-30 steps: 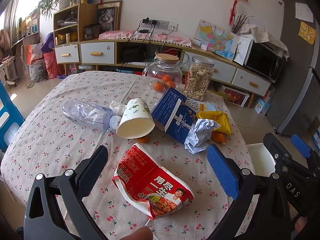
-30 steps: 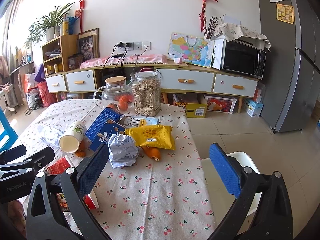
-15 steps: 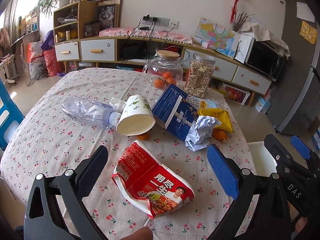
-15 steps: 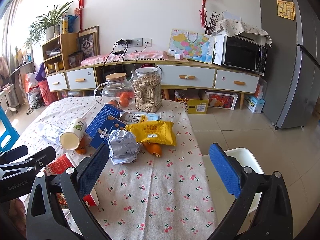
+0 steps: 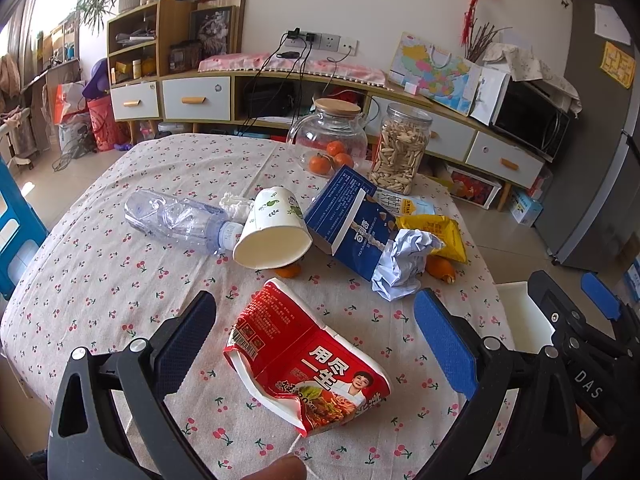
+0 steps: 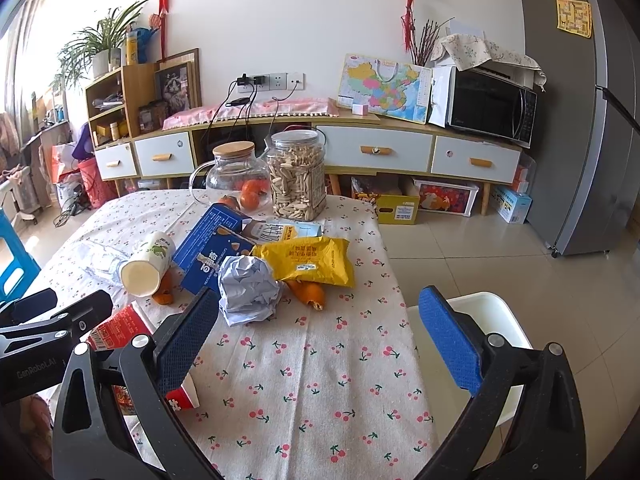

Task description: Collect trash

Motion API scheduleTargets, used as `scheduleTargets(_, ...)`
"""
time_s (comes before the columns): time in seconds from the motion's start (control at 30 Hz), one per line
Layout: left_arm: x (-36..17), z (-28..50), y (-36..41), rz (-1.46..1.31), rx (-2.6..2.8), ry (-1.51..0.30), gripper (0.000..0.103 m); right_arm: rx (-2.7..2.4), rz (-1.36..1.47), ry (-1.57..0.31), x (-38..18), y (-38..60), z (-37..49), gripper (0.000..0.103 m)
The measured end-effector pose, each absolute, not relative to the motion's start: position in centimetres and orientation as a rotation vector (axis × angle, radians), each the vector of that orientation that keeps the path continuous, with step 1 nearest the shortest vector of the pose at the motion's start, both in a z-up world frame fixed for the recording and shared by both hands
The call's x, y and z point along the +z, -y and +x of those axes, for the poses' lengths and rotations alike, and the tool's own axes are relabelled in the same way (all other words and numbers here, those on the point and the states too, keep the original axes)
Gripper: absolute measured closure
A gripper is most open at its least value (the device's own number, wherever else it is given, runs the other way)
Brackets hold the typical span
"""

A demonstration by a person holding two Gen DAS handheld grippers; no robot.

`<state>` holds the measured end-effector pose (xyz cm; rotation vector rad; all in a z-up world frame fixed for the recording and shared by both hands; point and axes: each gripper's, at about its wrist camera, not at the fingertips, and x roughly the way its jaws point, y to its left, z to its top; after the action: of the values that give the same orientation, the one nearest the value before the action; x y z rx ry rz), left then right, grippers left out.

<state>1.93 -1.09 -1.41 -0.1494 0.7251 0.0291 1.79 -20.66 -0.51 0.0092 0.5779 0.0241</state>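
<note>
Trash lies on the cherry-print table [image 5: 100, 264]: a crushed red noodle cup [image 5: 308, 364], a tipped paper cup [image 5: 274, 232], a crushed clear bottle [image 5: 180, 220], a blue box [image 5: 352, 224], a crumpled paper ball [image 5: 404, 260], a yellow packet [image 5: 436, 232] and orange peel [image 5: 440, 268]. My left gripper [image 5: 316, 332] is open, with the noodle cup between its fingers. My right gripper [image 6: 316, 332] is open above bare cloth, the paper ball [image 6: 248, 288] just beyond its left finger. A white bin [image 6: 484, 332] stands by the table's right edge.
A glass jug with oranges [image 5: 330, 140] and a jar of seeds [image 5: 400, 148] stand at the table's far side. A blue stool [image 5: 16, 220] is on the left. A low cabinet [image 6: 360, 152], microwave [image 6: 488, 104] and fridge [image 6: 592, 120] line the far wall.
Both grippers have drifted slightly; the left view shifts a little toward the table. Both stay open and no trash has moved.
</note>
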Motion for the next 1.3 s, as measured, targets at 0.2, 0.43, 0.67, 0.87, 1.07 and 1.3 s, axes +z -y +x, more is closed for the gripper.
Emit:
scheduleTargets(0.2, -1.4, 1.9, 1.1, -0.15, 0.028, -0.726, 0.007, 0.023, 0.008, -0.577, -0.5, 20.6, 1.8, 0.007)
scheduleTargets(0.43, -1.7, 1.9, 1.1, -0.15, 0.03, -0.732, 0.007, 0.026, 0.005, -0.583, -0.7, 20.4, 1.7, 0.007)
scheduleTargets(0.67, -1.7, 1.9, 1.2, -0.151, 0.035, -0.742, 0.007, 0.027, 0.014, -0.587, -0.9, 20.5, 1.7, 0.007)
scheduleTargets(0.87, -1.8, 2.1, 1.3, -0.149, 0.036, -0.752, 0.007, 0.028, 0.022, -0.595, -1.1, 20.6, 1.7, 0.007)
scheduleTargets(1.07, -2.0, 2.3, 1.3, -0.151, 0.04, -0.768, 0.007, 0.03, 0.03, -0.616, -1.4, 20.6, 1.9, 0.007)
scheduleTargets(1.3, -2.5, 2.7, 0.8, -0.174, 0.059, -0.798, 0.007, 0.031, 0.031, -0.651, -1.3, 20.8, 2.2, 0.007)
